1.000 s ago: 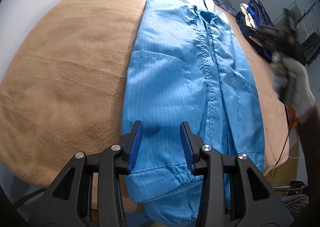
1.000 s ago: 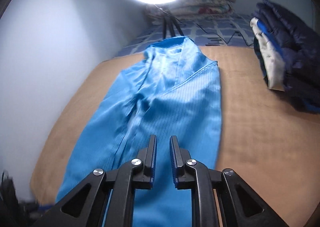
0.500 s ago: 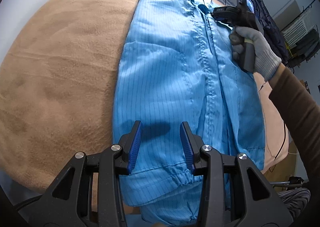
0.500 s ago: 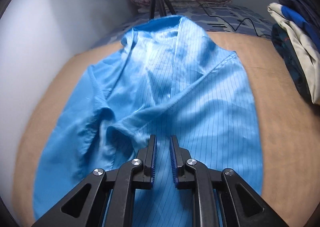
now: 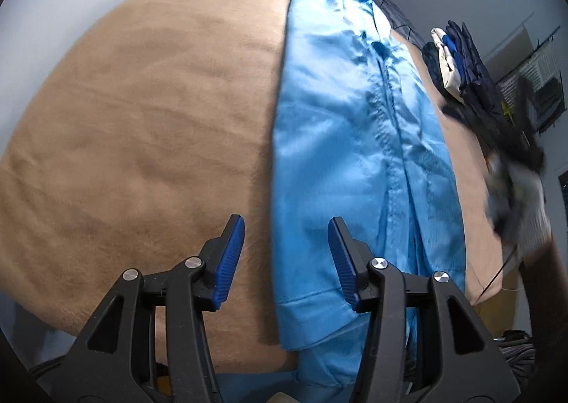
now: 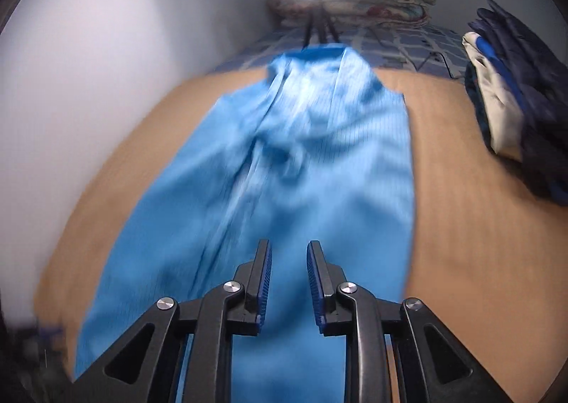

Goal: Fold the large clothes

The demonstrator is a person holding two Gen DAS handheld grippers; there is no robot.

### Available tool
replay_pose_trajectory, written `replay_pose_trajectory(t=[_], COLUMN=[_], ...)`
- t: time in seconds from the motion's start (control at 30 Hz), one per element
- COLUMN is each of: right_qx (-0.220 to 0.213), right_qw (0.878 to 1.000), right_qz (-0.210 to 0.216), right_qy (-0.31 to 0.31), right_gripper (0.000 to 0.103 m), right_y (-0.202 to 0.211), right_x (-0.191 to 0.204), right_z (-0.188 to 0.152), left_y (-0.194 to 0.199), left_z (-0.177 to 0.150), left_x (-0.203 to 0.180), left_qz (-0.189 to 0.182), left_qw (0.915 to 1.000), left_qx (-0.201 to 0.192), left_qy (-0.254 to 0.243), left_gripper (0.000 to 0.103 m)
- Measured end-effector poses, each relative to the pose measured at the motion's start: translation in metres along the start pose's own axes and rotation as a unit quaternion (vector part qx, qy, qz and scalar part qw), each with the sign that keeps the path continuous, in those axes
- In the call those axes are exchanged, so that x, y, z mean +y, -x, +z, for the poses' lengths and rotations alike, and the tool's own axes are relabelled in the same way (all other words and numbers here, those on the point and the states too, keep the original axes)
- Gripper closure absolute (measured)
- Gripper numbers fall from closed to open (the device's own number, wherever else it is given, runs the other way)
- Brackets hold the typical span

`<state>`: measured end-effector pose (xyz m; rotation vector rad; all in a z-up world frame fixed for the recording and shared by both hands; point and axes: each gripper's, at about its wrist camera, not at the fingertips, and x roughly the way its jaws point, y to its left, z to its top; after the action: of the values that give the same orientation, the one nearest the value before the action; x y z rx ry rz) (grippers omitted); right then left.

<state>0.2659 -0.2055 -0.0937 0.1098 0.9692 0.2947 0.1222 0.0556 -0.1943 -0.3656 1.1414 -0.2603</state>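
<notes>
Blur hides our right hand [image 5: 518,197]; only the right view shows its gripper [image 6: 289,270] parted, like our left gripper [image 5: 285,254], over the coat [image 6: 294,168].

A bright blue garment [image 5: 355,161] with fine dark pinstripes lies stretched lengthwise, its collar at the far end and its hem spilling over the near edge. Both sides look folded in toward the middle, giving a long narrow strip with straight outer edges. A stitched front placket runs down its length, and the cloth is rumpled around mid-body [image 6: 284,154].
</notes>
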Motion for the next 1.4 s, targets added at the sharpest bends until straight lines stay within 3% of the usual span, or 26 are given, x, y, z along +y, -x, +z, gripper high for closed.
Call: replay_pose_trajectory(t=[0.13, 0.23, 0.33, 0.53, 0.67, 0.77, 0.9, 0.97, 1.0, 1.07, 1.4], right_qx=[0.024, 0.045, 0.073, 0.074, 0.082, 0.093, 0.091, 0.094, 0.095, 0.097, 0.065], right_qw=[1.0, 0.998, 0.991, 0.973, 0.963, 0.947, 0.933, 0.928, 0.926, 0.926, 0.927], right_qz=[0.006, 0.031, 0.065, 0.137, 0.186, 0.242, 0.287, 0.299, 0.305, 0.306, 0.315], right_qy=[0.0, -0.04, -0.091, -0.173, -0.178, -0.191, -0.195, -0.201, -0.202, -0.2, -0.193], right_gripper=[0.065, 0.056, 0.055, 0.056, 0.06, 0.064, 0.069, 0.083, 0.086, 0.097, 0.102], right_y=[0.043, 0.063, 0.068, 0.075, 0.072, 0.064, 0.054, 0.049, 0.047, 0.047, 0.057], right_x=[0.008, -0.002, -0.013, -0.031, -0.03, -0.027, -0.021, -0.02, -0.02, -0.017, -0.008], right_z=[-0.068, -0.117, -0.155, -0.202, -0.205, -0.212, -0.216, -0.215, -0.214, -0.213, -0.199], left_y=[-0.018, -0.016, -0.017, -0.03, -0.033, -0.04, -0.045, -0.047, -0.047, -0.044, -0.021], left_z=[-0.011, -0.014, -0.015, -0.015, -0.017, -0.021, -0.024, -0.024, -0.023, -0.023, -0.01], left_x=[0.026, 0.032, 0.034, 0.021, 0.017, 0.012, 0.0, 0.001, 0.001, -0.001, -0.015], left_qz=[-0.055, -0.08, -0.1, -0.131, -0.142, -0.165, -0.154, -0.164, -0.167, -0.172, -0.218], left_qw=[0.9954, 0.9926, 0.9898, 0.9856, 0.9832, 0.977, 0.9803, 0.9776, 0.9769, 0.9765, 0.97], left_qx=[0.045, 0.041, 0.044, 0.071, 0.081, 0.105, 0.112, 0.118, 0.119, 0.115, 0.086], left_qy=[0.064, 0.082, 0.092, 0.081, 0.081, 0.084, 0.05, 0.058, 0.061, 0.06, 0.065], left_gripper=[0.053, 0.053, 0.053, 0.053, 0.061, 0.069, 0.08, 0.092, 0.093, 0.095, 0.098])
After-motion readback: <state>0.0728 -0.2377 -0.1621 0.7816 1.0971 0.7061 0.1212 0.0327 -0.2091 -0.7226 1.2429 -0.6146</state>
